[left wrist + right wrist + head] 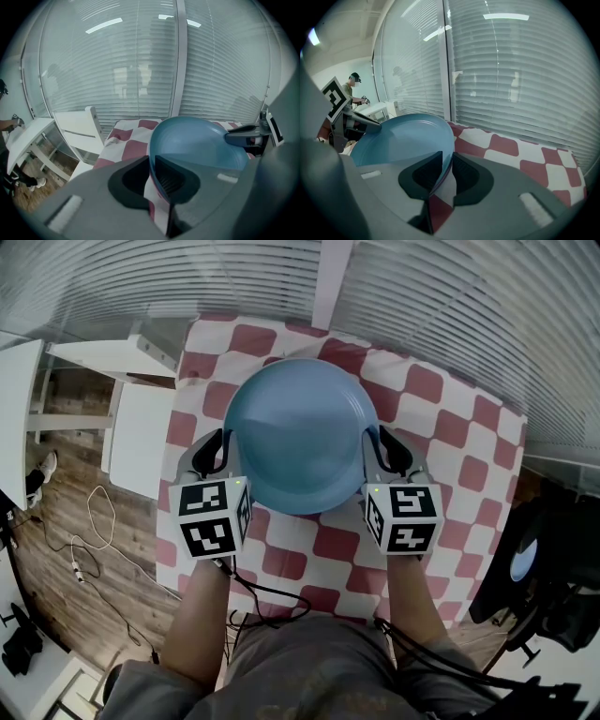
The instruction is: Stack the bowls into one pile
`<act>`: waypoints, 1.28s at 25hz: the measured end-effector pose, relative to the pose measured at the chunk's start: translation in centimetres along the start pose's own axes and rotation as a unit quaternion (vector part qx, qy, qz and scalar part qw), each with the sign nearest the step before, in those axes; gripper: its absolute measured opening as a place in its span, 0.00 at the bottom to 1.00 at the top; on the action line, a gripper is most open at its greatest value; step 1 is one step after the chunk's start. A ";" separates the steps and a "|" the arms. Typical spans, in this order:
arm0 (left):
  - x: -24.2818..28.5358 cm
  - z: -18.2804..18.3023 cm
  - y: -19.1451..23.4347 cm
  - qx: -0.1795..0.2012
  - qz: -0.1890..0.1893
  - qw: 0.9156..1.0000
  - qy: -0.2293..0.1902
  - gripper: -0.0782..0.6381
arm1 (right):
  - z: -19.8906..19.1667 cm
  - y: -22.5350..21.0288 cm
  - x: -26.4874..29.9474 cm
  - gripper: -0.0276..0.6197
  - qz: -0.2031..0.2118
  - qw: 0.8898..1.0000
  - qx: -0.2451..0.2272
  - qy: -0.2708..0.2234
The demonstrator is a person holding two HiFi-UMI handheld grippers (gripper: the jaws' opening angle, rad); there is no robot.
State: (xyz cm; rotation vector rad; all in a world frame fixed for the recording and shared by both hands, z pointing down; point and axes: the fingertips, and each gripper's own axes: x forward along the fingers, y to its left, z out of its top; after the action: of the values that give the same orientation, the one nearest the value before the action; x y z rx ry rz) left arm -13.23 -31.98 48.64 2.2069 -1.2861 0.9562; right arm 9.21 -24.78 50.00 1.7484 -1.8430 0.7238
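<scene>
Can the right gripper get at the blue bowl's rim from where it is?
Most likely yes: the blue bowl's rim already sits between the right gripper's slightly parted jaws, with nothing in the way.

The left gripper (222,442) and the right gripper (385,442) are alike: a smooth pale-grey moulded shell with a small white strip set into it, and black ribbed pads (171,181) inside black curved fingers. At the near end of each sits a white marker cube (214,517) printed with black square patterns, with a small green light at its far corner. Thin black cables (272,594) trail from both. The person wears grey-brown shorts (309,673), and no sleeves show.
</scene>
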 end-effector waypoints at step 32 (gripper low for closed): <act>0.4 -0.4 0.1 0.010 0.019 1.000 -0.011 0.18 | 0.1 -0.2 0.8 0.19 -0.007 1.000 -0.009 -0.008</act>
State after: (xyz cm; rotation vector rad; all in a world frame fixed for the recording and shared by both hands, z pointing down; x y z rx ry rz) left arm -13.33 -32.06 49.19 2.2212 -1.3370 0.9658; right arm 9.35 -25.41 50.49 1.7597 -1.8404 0.6867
